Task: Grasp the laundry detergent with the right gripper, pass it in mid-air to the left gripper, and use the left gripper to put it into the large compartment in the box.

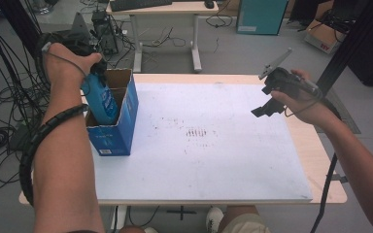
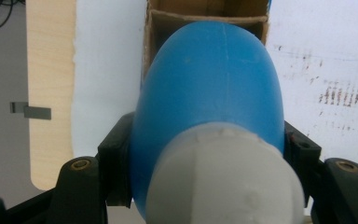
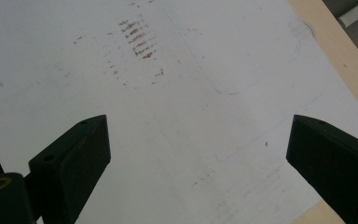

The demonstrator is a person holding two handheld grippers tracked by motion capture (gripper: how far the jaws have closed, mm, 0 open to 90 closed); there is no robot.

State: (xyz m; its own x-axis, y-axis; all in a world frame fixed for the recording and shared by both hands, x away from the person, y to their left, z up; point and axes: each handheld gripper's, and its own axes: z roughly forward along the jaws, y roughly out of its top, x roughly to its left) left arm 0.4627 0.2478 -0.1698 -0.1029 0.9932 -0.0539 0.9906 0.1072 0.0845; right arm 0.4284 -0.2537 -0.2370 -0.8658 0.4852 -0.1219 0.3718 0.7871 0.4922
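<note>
The left gripper point(image 2: 207, 154) holds a blue bottle point(image 1: 99, 97) with a grey cap point(image 2: 223, 182), its black fingers point(image 2: 114, 168) pinching the bottle's body from both sides just above the cap, so that in the left gripper view the cap sits nearest the camera and the rounded blue base points away. In the high view the bottle stands partly inside the open top of a blue cardboard box point(image 1: 114, 133), which rests at the left edge of the white sheet point(image 1: 209, 160) covering the counter point(image 1: 320, 165) (the sheet is marked with a patch of brownish smudges near its middle). The bottle leans against the box's left inner side, its lower part hidden by the box wall. The right gripper point(image 1: 272, 99) hangs above the right side of the counter, well apart from bottle and box; its fingers point(image 3: 74, 154) are spread wide with nothing between them, only bare white sheet below.
</note>
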